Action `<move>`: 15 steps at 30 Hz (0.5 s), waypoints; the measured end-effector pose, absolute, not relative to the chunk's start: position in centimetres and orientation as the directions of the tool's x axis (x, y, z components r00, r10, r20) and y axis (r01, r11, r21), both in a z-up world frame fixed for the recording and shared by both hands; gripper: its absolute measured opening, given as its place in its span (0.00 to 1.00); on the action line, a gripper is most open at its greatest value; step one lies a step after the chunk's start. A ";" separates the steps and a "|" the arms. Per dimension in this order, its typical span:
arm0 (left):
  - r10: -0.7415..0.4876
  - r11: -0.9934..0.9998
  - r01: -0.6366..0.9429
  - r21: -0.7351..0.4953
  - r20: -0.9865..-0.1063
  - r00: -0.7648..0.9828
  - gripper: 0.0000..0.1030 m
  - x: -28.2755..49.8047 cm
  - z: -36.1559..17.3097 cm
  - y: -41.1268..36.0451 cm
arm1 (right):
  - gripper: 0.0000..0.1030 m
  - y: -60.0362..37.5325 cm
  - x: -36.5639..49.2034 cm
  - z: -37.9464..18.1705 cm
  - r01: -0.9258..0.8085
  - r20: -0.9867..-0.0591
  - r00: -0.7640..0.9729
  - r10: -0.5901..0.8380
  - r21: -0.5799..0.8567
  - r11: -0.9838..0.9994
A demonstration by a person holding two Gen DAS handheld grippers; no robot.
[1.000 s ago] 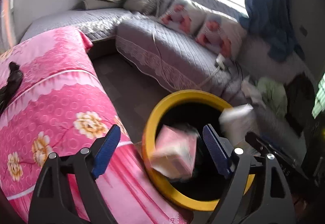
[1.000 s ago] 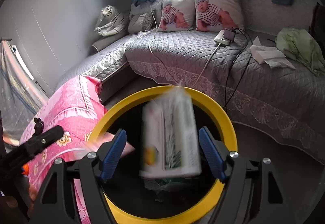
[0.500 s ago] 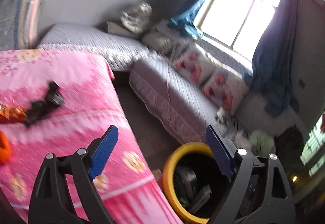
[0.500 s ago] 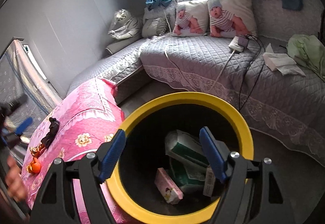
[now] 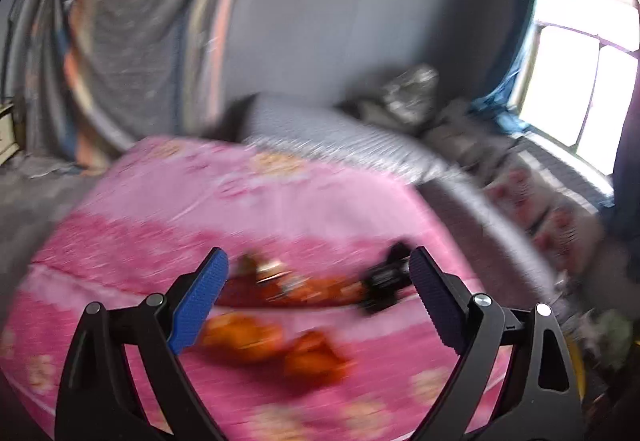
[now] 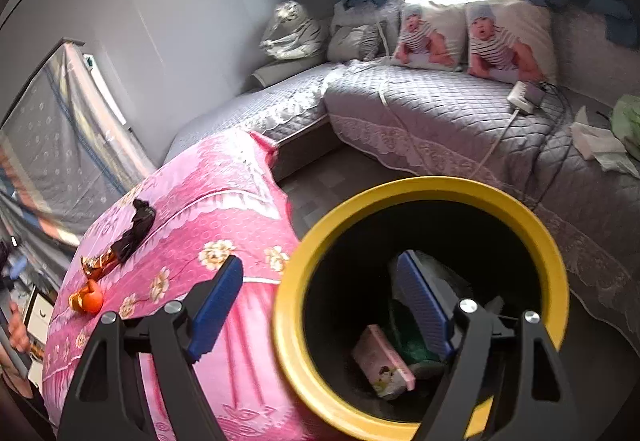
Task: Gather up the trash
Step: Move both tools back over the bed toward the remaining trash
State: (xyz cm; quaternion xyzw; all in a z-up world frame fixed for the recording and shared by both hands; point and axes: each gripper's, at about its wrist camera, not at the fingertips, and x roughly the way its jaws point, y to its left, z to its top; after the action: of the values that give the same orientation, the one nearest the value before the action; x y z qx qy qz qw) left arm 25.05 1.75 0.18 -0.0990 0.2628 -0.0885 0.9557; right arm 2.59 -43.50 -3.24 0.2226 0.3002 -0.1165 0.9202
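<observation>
1. Hovering over the pink-covered tabletop (image 5: 168, 225), left tool (image 5: 316, 275) spread wide and empty, jaws having just been opening.
2. Hanging beside the yellow bin (image 6: 296, 305), right tool (image 6: 320, 289) likewise spread, gripping nothing, also just widening.
3. Remaining near the tabletop's left edge: orange wrappers (image 6: 86, 299), a gold wrapper (image 6: 96, 265), a black scrap (image 6: 134, 231).
4. Looking light, crinkly, limp; likely pinching best across a bunched middle.
5. Lying in the bin already: a pink carton (image 6: 382, 367).

No text, brand, number or sign can be read in either view. The pink box (image 6: 383, 366) in the yellow bin (image 6: 420, 189), at about five o'clock in the right wrist view, bears only a small picture, with any print too small to read.
</observation>
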 end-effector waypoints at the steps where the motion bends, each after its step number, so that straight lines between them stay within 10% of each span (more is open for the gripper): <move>1: -0.206 0.968 0.098 -0.230 -0.511 0.834 0.85 25.1 -0.7 3.0 | 0.74 -43.2 2.9 -3.2 0.342 -0.607 0.791 -0.076 0.336 0.878; 15: -0.284 0.940 0.041 -0.337 -0.713 0.641 0.83 30.7 -10.7 7.9 | 0.74 -36.5 7.1 -1.9 0.201 -0.617 0.787 0.006 0.265 0.943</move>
State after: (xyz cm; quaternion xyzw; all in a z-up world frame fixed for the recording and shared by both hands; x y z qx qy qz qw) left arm 30.67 7.93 -10.75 -0.1466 0.4140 -0.0911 0.8938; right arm 7.14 -36.53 -1.88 0.1604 0.3224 -0.0521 0.9314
